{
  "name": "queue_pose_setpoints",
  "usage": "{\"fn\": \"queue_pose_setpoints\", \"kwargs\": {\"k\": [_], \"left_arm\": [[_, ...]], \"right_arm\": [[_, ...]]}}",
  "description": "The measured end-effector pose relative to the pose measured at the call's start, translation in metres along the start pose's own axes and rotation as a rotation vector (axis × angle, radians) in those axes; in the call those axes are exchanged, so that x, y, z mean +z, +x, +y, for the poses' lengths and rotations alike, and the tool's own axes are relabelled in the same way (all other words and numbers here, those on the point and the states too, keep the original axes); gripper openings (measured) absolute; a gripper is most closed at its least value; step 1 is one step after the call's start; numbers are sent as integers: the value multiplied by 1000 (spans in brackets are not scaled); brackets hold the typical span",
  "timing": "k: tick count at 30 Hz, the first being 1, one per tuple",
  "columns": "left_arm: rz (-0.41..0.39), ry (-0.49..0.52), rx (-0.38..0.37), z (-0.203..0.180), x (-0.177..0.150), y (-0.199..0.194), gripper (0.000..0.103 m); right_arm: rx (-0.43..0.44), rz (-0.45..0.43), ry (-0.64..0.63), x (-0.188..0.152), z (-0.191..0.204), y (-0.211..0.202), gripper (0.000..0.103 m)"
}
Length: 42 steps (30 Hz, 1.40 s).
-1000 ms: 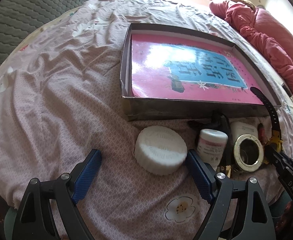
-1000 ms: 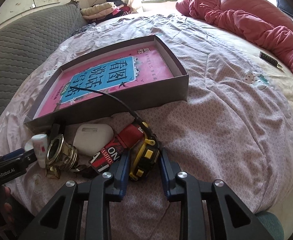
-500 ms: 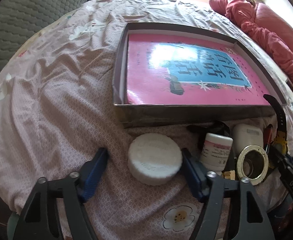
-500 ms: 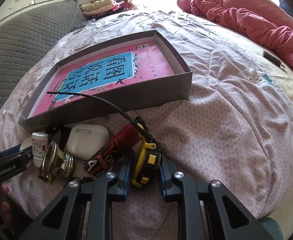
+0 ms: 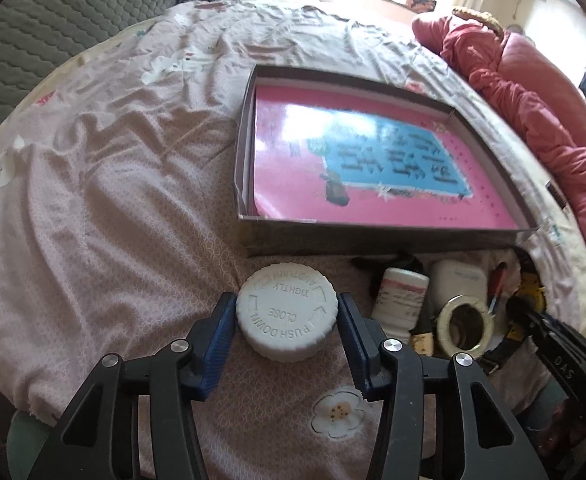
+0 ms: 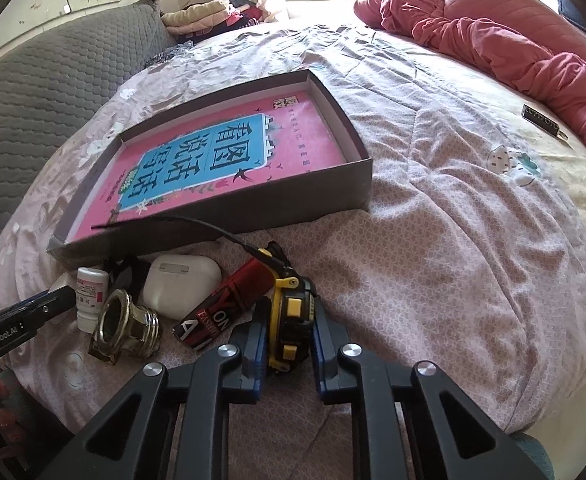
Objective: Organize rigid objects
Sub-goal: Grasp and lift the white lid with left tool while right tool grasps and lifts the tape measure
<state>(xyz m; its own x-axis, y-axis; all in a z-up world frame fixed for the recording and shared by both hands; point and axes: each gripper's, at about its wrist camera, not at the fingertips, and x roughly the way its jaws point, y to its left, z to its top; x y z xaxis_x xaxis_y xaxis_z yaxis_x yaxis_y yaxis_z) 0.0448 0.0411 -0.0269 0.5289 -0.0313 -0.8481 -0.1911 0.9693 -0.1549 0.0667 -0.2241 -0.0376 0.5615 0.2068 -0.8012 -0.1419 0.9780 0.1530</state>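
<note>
Since a sec ago both tongs have come in: left gripper was spread wide around the white cap, now its blue pads press the cap's sides, clamped on it. Right gripper has slid fwd along the yellow tape measure; pads sit tight to both sides, so I judge it's gripped too.

Progress, big to small:

- Bed quilt: everything is on it; nothing lifted yet as far as I can see.
- Grey box: holds only the pink book. No small item inside, so sorting has hardly begun, imo.
- Earbud case: on the quilt just in front of the box wall, untouched.
- Tape measure: beside the red-black item, its black strap arcing over the box edge.
- White cap: near the box's front left corner, apart from the rest of the pile.
- Brass fitting and small pill bottle: between the two tongs, waiting.

Left to do, prob: carry cap + tape measure to the box, then 4 more bits. A dark clip lies well apart near the red duvet; can't tell if it counts.
</note>
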Motion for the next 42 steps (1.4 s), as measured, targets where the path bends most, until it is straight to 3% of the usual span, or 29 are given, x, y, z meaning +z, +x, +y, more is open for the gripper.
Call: {"fn": "queue_pose_setpoints", "kwargs": {"k": [19, 36, 42], "left_arm": [[-53, -69, -62, 9, 6, -38, 52], [-102, -57, -63, 12, 8, -59, 52], [-133, -28, -80, 0, 19, -67, 52]], "right_arm": [[17, -67, 27, 10, -7, -28, 18], [22, -86, 24, 12, -3, -32, 18], [35, -126, 21, 27, 0, -41, 18]]}}
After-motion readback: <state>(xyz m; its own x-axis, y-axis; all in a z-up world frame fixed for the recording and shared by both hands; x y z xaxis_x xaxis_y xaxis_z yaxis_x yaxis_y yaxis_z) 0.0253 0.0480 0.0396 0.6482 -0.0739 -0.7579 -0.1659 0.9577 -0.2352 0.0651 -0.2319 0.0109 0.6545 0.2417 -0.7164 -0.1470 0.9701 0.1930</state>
